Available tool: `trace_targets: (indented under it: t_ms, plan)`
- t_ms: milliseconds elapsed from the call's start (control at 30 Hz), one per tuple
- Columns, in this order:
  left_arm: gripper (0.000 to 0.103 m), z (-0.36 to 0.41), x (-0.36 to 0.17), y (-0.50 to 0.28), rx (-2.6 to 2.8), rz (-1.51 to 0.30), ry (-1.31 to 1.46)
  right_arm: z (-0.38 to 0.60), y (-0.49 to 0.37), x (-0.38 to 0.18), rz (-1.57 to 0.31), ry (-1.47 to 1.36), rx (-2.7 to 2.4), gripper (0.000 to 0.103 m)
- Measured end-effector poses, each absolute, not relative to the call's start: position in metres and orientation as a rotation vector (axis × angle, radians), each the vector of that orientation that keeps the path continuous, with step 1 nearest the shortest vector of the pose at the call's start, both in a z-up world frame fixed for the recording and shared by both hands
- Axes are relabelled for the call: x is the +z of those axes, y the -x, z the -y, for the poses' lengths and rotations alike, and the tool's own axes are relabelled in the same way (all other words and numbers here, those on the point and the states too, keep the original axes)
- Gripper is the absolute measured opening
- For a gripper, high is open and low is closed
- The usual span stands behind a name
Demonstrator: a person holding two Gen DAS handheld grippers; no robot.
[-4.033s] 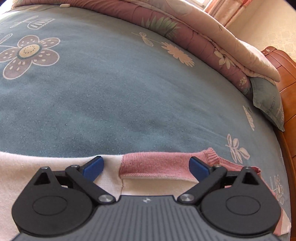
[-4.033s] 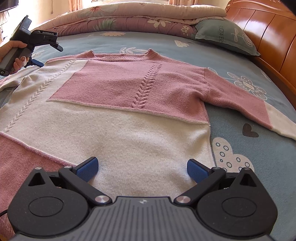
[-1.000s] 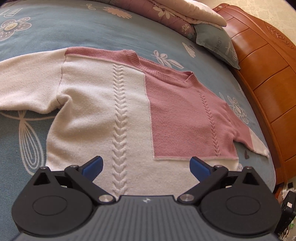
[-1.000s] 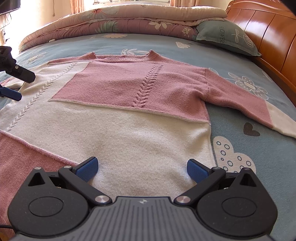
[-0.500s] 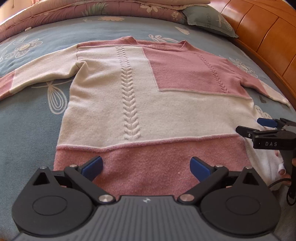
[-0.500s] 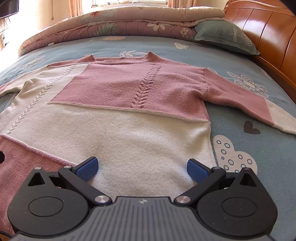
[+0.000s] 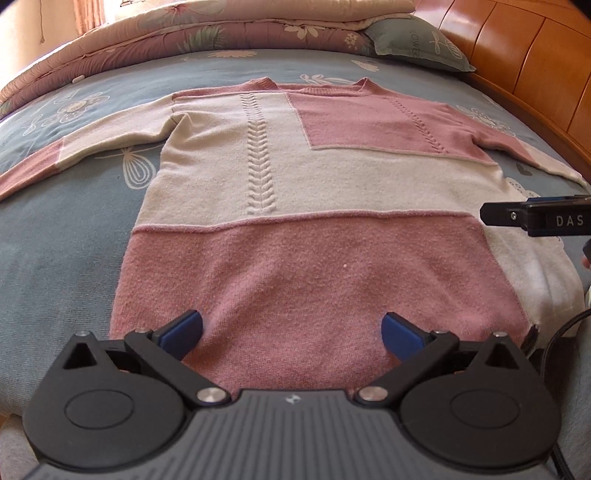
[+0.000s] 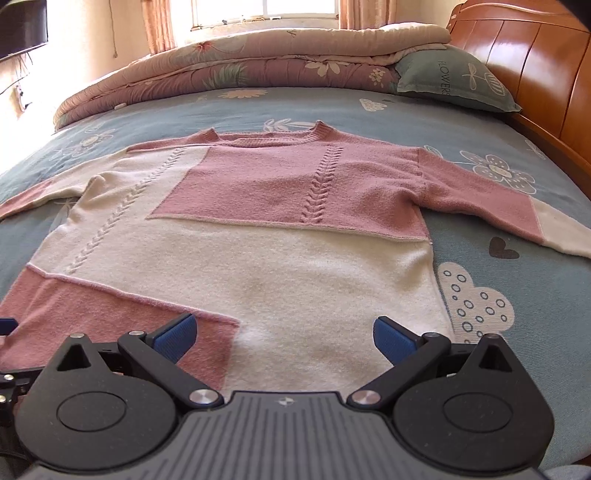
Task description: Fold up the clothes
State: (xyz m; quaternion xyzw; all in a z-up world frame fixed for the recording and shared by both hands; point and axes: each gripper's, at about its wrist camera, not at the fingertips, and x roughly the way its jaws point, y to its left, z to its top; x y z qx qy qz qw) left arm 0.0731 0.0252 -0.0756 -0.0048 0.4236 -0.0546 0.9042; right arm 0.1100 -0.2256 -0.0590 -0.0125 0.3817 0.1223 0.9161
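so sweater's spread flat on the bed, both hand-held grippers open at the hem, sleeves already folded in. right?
Not quite: the sleeves aren't folded in. In the right wrist view both lie stretched out from the sweater. The rest holds: left hand-held gripper and right hand-held gripper open at the hem.

Left wrist view: low at the sweater's [image 7: 317,192] near hem, left part, facing far toward the neckline. Right wrist view: equally low, further right, same heading. Shared: sweater, bedsheet [image 8: 461,118], folded quilt [image 7: 229,26], pillow [image 8: 454,85].
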Motion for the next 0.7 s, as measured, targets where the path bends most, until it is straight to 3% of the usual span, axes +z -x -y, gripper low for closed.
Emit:
trace_targets:
  t_ms: [300,700]
  plan:
    - [0.102,-0.034,-0.075,-0.067,-0.129,-0.864,0.048,0.196,-0.086,-0.08,-0.869,0.143,0.304,0.103]
    - [0.102,-0.044,-0.048,-0.097,-0.15,-0.806,0.11,0.204,-0.068,-0.088,-0.752,0.131,0.303,0.103]
